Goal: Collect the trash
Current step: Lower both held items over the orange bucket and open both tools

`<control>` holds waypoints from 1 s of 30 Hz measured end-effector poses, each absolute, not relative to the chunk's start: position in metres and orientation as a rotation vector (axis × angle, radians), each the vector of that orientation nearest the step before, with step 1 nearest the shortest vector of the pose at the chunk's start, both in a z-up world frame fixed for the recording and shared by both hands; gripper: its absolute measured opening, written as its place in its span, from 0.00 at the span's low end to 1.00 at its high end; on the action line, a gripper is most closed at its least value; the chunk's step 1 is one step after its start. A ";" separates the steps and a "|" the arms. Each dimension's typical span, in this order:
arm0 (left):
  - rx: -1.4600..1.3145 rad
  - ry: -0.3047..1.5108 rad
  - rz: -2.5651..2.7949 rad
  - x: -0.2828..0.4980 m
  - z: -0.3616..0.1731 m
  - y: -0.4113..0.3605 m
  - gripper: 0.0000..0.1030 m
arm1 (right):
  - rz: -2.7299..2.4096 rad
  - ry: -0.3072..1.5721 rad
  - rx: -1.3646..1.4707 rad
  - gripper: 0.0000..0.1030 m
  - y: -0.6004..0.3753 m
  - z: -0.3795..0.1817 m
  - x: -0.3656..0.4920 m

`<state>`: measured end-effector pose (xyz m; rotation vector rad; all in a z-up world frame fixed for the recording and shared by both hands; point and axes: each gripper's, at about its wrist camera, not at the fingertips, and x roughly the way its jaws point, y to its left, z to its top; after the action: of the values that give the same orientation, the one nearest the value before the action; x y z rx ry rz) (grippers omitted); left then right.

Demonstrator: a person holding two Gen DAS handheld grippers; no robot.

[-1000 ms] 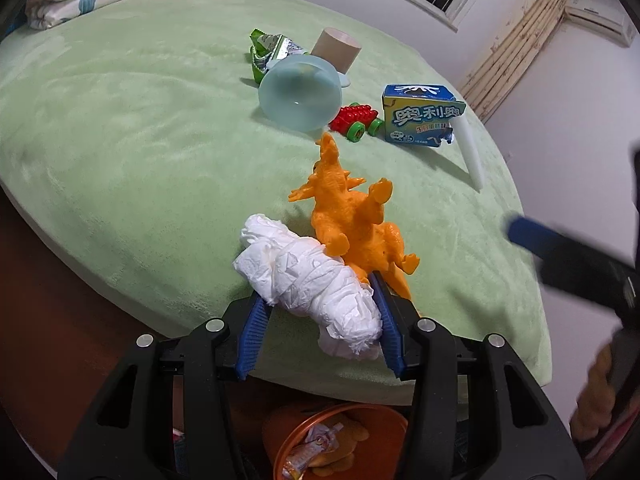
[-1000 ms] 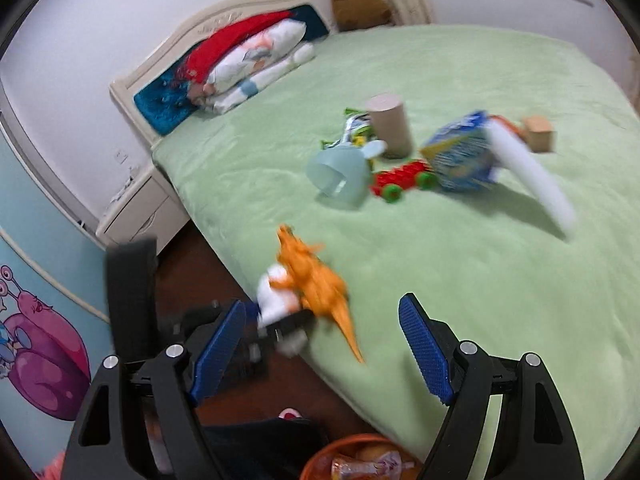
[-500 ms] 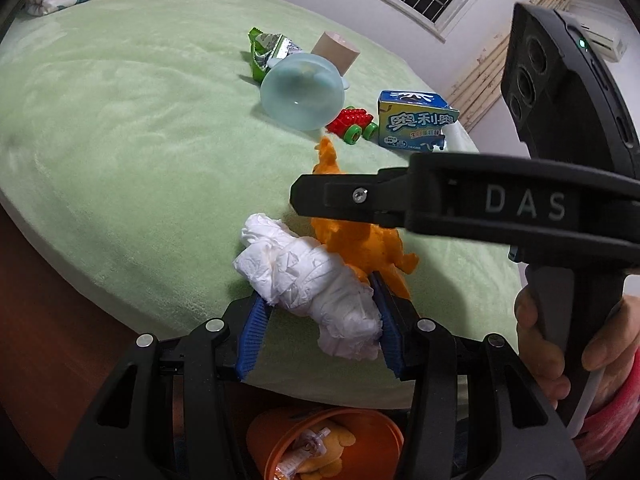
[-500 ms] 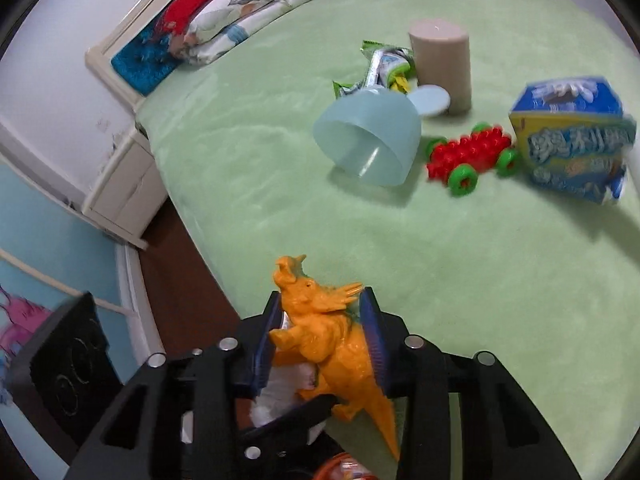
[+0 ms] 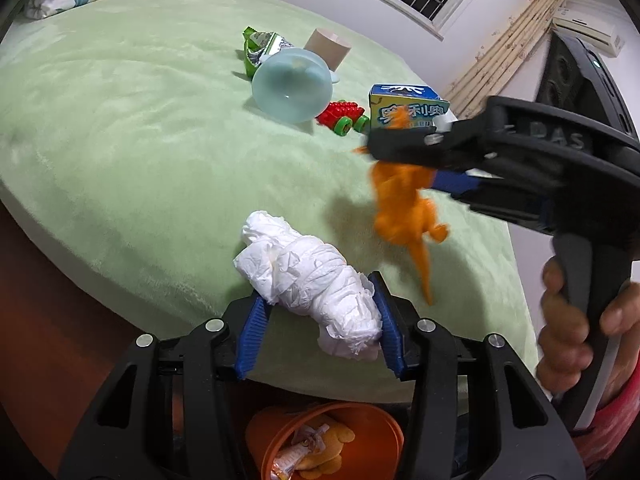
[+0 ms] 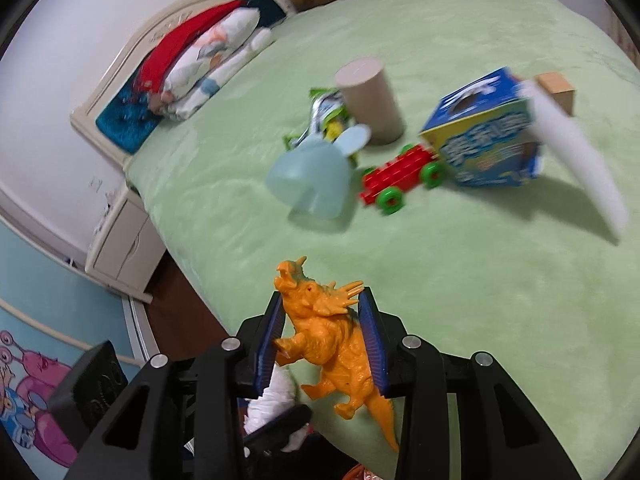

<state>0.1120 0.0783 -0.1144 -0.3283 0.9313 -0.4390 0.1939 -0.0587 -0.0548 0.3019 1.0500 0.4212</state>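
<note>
Two grippers are each gripping something: the left gripper [image 5: 320,320] is clamping a crumpled tissue wad [image 5: 308,292] at the bed [image 5: 120,140] edge, long axis pointing away, above an orange bin [image 5: 324,440]; the right gripper [image 6: 324,340], marked "DAS", is pinching an orange dinosaur [image 6: 332,344], head forward. Beyond are lying a blue cup [image 5: 292,88], toy car [image 5: 342,116] and a snack box [image 5: 408,108] with possibly Chinese lettering.

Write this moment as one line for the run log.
left gripper: shut on white tissue wad | right gripper: shut on orange dinosaur toy, lifted off bed | orange bin: below
</note>
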 end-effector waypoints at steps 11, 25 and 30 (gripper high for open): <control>-0.204 0.873 -0.480 0.057 -0.074 0.064 0.45 | 0.416 0.932 0.276 0.36 -0.133 -0.005 0.109; -0.114 1.123 -0.589 -0.045 -0.150 -0.003 0.45 | 0.411 1.104 0.292 0.36 -0.187 -0.084 -0.042; -0.103 1.247 -0.554 -0.054 -0.203 -0.021 0.45 | 0.388 1.225 0.289 0.36 -0.181 -0.141 -0.066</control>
<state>-0.0543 -0.0207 -0.2030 -0.1032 1.2465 -0.5536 -0.0661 -0.1807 -0.1415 0.2894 1.2246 0.3881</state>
